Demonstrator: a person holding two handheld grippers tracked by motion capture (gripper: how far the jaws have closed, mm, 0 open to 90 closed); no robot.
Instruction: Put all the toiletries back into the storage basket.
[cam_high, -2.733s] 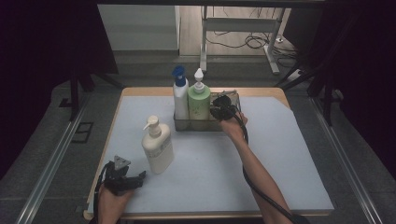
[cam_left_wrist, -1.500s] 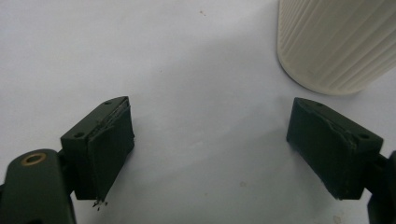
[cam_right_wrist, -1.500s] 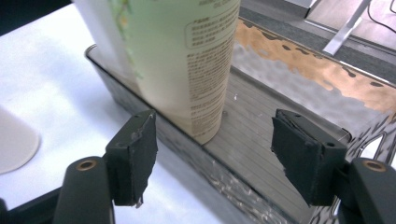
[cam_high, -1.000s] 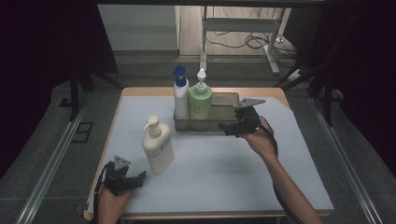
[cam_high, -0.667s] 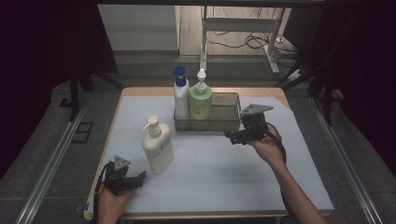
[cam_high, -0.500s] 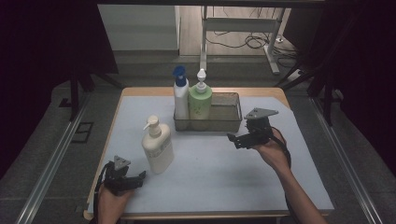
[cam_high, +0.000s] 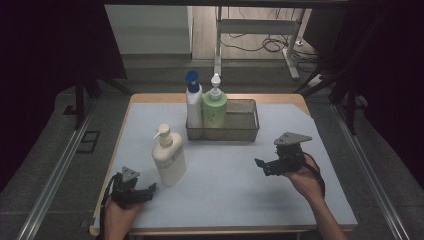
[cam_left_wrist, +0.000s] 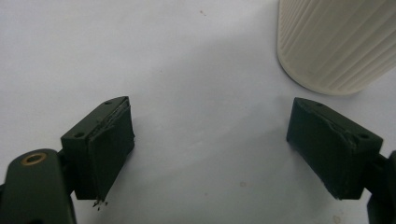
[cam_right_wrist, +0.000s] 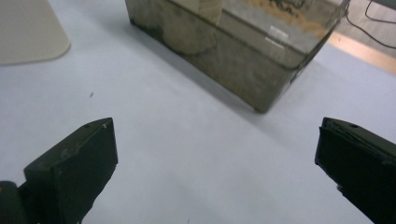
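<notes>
Both grippers, left gripper (cam_high: 131, 186) and right gripper (cam_high: 266, 167), hold their jaws wide apart and empty; the cream pump bottle (cam_high: 168, 156) bears no readable label.

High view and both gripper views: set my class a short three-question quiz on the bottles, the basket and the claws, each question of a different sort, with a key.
1. How many bottles stand in the mesh basket?
2. True or false: the cream pump bottle stands outside the basket.
3. The right claw is: A) shut on a bottle, B) open with nothing in it, C) inside the basket.

Key: 1. Two: the blue-capped bottle and the green bottle. 2. True. 3. B.
</notes>
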